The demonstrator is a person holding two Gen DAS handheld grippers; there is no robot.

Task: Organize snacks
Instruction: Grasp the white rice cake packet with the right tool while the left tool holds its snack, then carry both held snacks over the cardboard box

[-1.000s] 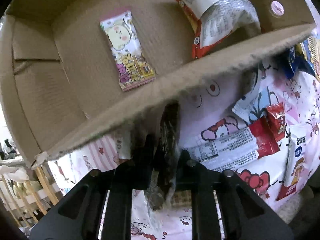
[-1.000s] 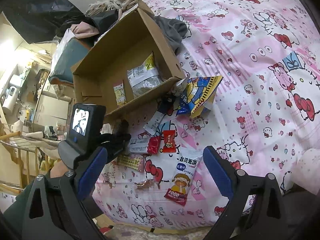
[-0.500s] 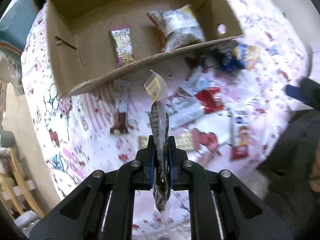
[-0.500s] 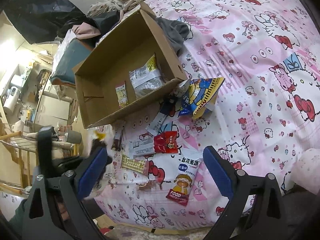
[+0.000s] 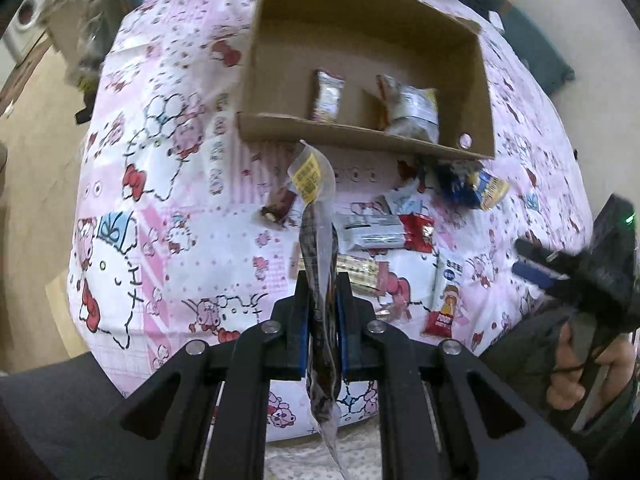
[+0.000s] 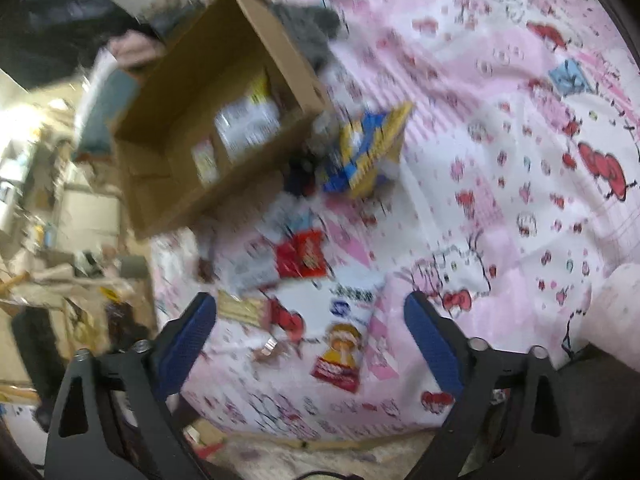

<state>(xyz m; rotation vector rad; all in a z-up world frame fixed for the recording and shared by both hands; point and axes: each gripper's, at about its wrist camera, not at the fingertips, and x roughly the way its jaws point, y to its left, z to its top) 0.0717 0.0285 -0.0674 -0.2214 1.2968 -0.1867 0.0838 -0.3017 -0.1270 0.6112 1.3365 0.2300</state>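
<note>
Pink cartoon-print bed (image 5: 168, 208) below, my left gripper (image 5: 323, 312) jaws pinch a clear dark-snack packet (image 5: 318, 240), to be lifted clear over the cardboard box (image 5: 360, 136) wall, while my right gripper (image 6: 312, 332) jaws, empty, are closing above the rice-cracker pouch (image 6: 344, 336).

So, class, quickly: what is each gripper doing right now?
Left gripper: shut on a clear snack packet with a yellow label.
Right gripper: open, jaws closing, nothing gripped; a white snack packet lies below.

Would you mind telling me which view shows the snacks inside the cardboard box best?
The left wrist view: it looks into the box, showing a pink packet and a bigger pouch sharply. The right wrist view shows both, but motion-blurred and at a slant.
</note>
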